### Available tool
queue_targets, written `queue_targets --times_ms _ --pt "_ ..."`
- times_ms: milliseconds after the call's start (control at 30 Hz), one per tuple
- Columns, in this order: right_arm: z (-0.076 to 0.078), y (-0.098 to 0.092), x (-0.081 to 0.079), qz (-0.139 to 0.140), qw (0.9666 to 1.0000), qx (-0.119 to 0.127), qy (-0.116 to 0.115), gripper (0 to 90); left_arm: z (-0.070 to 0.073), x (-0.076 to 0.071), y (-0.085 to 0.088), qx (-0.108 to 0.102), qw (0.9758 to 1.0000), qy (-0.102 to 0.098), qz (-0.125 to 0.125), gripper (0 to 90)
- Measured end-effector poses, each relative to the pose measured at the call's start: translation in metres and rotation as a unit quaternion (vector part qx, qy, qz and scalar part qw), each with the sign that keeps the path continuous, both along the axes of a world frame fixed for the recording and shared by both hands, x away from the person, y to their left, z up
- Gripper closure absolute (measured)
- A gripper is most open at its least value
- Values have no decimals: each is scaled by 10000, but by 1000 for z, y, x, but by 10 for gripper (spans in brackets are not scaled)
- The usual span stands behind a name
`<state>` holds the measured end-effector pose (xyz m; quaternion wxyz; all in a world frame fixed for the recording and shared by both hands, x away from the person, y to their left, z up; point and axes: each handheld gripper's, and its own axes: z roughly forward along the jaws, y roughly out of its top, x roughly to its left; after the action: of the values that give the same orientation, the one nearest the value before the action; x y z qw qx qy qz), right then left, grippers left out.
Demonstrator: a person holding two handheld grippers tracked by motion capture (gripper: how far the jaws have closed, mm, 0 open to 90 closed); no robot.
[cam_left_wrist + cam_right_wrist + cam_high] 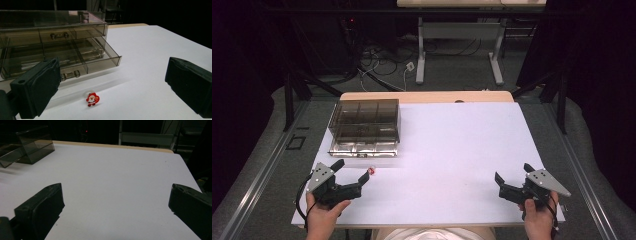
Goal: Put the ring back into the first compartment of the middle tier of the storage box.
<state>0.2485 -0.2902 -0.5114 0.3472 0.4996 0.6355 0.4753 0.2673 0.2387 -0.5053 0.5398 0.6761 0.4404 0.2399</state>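
Item 1 — Santa figurine [92,99], qty 1. Small, red and white, was found lying on the white table [452,150] at near left, just in front of the drawer unit and apart from it. In the high view it was seen as a red speck [372,171] just beyond the tip of the left gripper's right-hand jaw. Not gripped; no contact w/ either jaw was noted.

Item 2 — smoked clear drawer unit [365,127], qty 1, at far left of the table. Lower drawer [100,56] was found pulled out toward the near side, its compartments apparently empty; upper drawer [60,33] was seen shut. Two metal handles were counted in the left gripper view.

Item 3 — left gripper [353,176], qty 1. Jaws were spread about as wide as they go, nothing held; figurine was framed between them but ahead of them on the table.

Item 4 — right gripper [513,178], qty 1, at near right, well apart from the rest. Jaws were wide apart over bare table, nothing held.

Progress (judged): drawer already opened; pick-up of the figurine not yet made, approx. at the approach stage. Left to do, prob.: close on figurine, lift, place into the open drawer, perhaps shut it.
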Motion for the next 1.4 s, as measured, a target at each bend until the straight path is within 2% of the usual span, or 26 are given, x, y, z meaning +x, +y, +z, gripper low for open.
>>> queue_targets --times_ms 167,200,233,300,333,400,567,600,667,700,733,800,900,1167,1400 --pt "-4 0 2 29 10000 12 92 0 -3 1 -2 139 9999 78 61 10" --pt "-6 2 2 -6 10000 -30 77 0 -3 2 -3 278 9995 25 114 11" --pt "-6 4 2 -16 10000 -51 39 0 -3 2 -3 278 9995 25 114 10" --pt "-5 4 0 54 9998 -180 117 0 -3 3 -5 268 9995 61 164 10" --pt "-6 6 1 29 9998 -190 32 0 -4 3 -5 284 9994 90 179 10" --pt "-6 7 1 74 9997 -245 15 0 -4 3 -6 287 9993 144 212 10" --pt "-9 10 4 12 9994 -307 135 0 -1 1 -8 402 9986 175 287 10" --pt "-11 11 6 -53 9996 -268 7 0 0 0 -9 386 9985 200 325 11" --pt "-11 11 6 -59 9996 -273 6 0 1 0 -9 364 9984 272 328 11" --pt "-9 10 4 22 9994 -323 148 0 1 0 -10 316 9984 357 299 11" --pt "-10 10 5 36 9993 -348 151 0 2 2 -10 256 9982 451 307 11" --pt "-10 10 5 65 9992 -350 176 0 3 3 -11 246 9980 489 331 11" --pt "-11 10 7 100 9992 -311 220 0 3 6 -13 139 9975 648 247 11" --pt "-13 11 8 105 9991 -297 269 0 10 12 -20 499 9942 907 280 11" --pt "-14 10 9 85 9992 -289 257 0 14 22 -25 609 9913 1112 362 11"
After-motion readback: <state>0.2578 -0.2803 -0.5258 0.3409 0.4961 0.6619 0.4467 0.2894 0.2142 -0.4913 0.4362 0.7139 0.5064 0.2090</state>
